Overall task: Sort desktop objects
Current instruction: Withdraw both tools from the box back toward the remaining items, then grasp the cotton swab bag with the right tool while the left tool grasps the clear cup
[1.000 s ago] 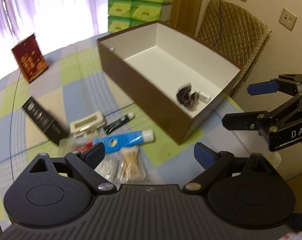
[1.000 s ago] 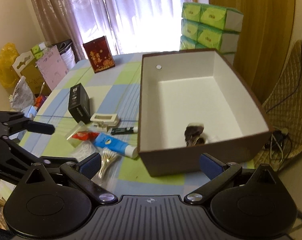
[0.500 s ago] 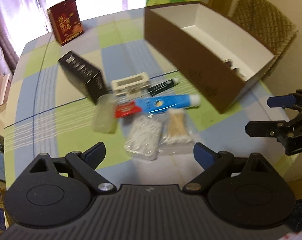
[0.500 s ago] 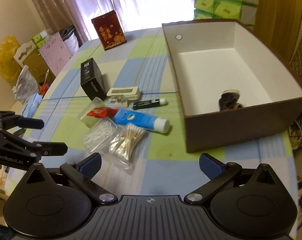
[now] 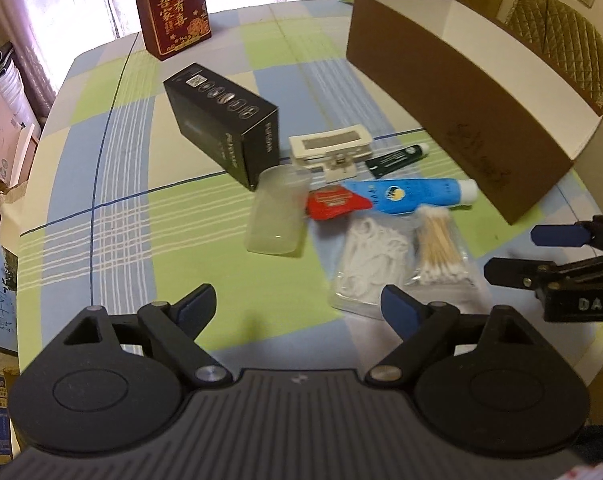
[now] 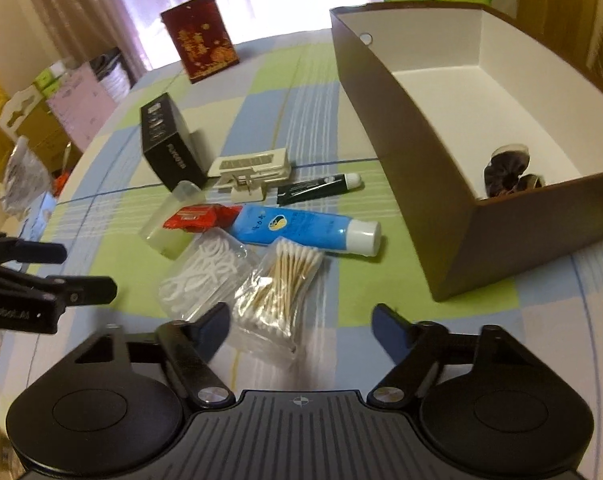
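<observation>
Right gripper [image 6: 301, 326] hangs wide open and empty, and the cotton swab bag [image 6: 279, 284] lies just ahead at 11 o'clock, long axis running toward 1 o'clock. Left gripper [image 5: 297, 306], also wide open and empty, sits farther off. Beyond, the brown box [image 6: 429, 184] waits at 2 o'clock.

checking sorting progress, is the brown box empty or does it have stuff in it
Not empty. The right wrist view shows a dark bundled item lying in the near corner of the brown box; the rest of its white floor is bare.
</observation>
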Demonstrator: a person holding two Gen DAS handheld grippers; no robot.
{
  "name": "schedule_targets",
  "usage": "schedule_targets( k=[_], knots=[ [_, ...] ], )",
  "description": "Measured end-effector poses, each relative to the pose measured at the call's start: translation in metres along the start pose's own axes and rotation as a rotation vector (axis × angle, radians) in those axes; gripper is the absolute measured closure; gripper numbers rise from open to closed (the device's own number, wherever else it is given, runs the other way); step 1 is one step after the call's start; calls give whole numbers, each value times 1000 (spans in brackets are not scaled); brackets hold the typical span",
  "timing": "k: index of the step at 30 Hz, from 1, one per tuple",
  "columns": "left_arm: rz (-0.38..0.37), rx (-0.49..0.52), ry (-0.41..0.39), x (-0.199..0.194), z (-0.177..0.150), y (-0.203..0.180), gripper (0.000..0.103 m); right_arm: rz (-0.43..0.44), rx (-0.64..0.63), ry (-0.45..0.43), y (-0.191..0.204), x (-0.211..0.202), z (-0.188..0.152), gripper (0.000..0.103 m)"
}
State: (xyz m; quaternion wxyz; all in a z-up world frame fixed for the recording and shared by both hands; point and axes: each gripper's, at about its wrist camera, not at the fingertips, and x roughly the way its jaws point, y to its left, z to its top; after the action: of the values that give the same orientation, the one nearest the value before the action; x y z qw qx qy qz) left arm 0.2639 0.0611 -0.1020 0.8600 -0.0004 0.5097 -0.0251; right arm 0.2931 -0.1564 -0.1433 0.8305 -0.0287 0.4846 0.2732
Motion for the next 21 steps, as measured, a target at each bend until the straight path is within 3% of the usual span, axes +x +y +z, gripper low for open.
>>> schedule_targets(
  k=[15,18,21],
  knots=[
    [-30,31,30,34,13,39,17,-73,108,4,16,53,17,59],
    [-40,47,34,41,17,41,17,-86,95,17,17,59,16,72],
    [-48,63,37,48,22,42,18,-99,60,38,18,61,13,78]
  ],
)
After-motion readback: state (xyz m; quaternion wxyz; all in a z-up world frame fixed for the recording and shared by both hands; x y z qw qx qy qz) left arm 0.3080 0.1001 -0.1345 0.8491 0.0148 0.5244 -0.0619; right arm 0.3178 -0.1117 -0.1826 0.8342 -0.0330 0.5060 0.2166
